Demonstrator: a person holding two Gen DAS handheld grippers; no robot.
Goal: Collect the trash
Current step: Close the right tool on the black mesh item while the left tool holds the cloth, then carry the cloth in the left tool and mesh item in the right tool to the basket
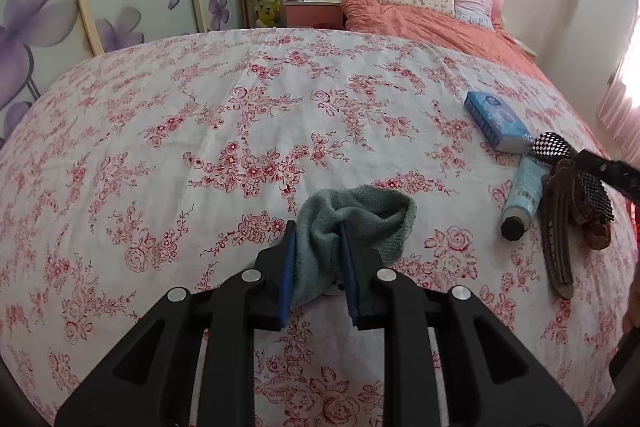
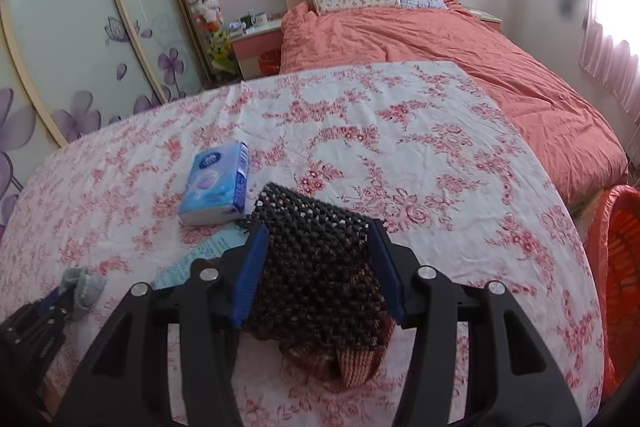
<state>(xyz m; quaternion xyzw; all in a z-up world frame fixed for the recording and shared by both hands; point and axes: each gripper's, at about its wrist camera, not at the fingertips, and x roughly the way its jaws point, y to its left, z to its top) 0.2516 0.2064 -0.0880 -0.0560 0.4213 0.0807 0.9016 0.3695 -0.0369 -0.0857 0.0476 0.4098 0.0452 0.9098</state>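
A grey-green terry sock (image 1: 360, 215) lies crumpled on the flowered sheet (image 1: 200, 115). My left gripper (image 1: 318, 227) is shut on its near end, and the blue pads touch the cloth on both sides. My right gripper (image 2: 319, 227) is shut on a brown hair clip with a black mesh bow (image 2: 316, 267), just above the sheet (image 2: 440, 155). In the left wrist view the clip (image 1: 556, 235) sits at the far right under a black finger (image 1: 612, 173) of the right gripper. The right wrist view shows the left gripper (image 2: 60, 303) and the sock (image 2: 86, 289) at lower left.
A blue tissue pack (image 2: 218, 183) (image 1: 500, 123) and a light blue tube (image 1: 522, 199) (image 2: 188, 261) lie close to the clip. An orange mesh basket (image 2: 618, 267) stands off the bed's right edge. A salmon duvet (image 2: 440, 47) and pillows lie beyond the sheet.
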